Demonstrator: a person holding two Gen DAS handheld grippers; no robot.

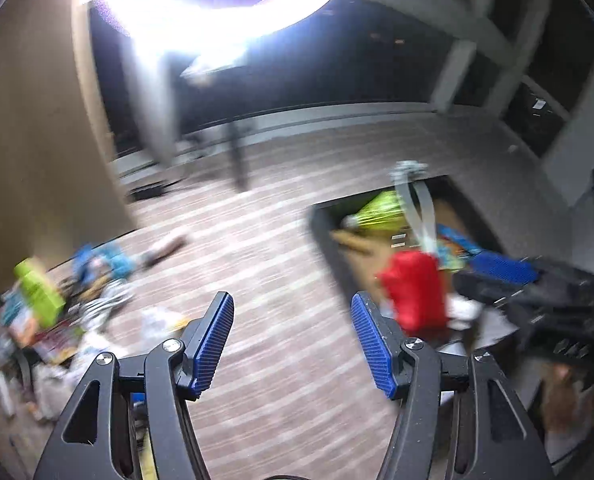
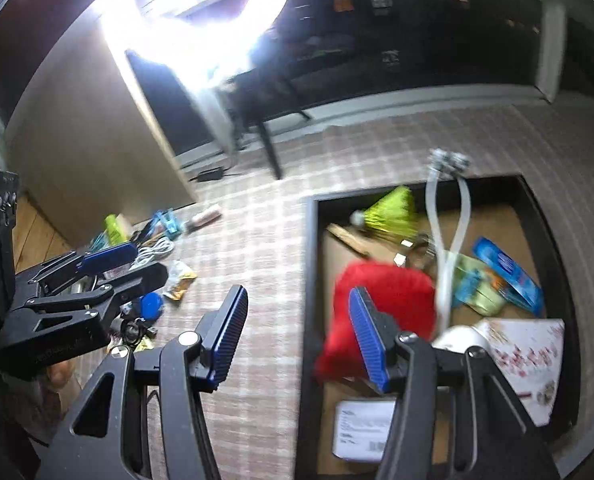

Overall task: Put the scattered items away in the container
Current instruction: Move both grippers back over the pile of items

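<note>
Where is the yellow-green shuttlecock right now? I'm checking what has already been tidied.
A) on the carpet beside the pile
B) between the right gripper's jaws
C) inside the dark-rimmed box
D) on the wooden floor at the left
C: the yellow-green shuttlecock lies inside the dark-rimmed box, near its far end, behind the red item.

The left gripper (image 1: 293,344) and right gripper (image 2: 299,344) have matt black plastic arms, shiny metal rivets, and blue ribbed rubbery pads (image 2: 229,340). The floor covering (image 2: 257,240) looks like a woven, matt checked fabric. The container (image 2: 311,280) has matt black walls and a brown cardboard-like bottom. Inside it lie a red cloth-like item (image 2: 393,300), a yellow-green feathered shuttlecock (image 2: 393,212), smooth white tubing (image 2: 447,248) and glossy blue packets (image 2: 509,276). A white paper label (image 2: 361,432) lies flat.
</note>
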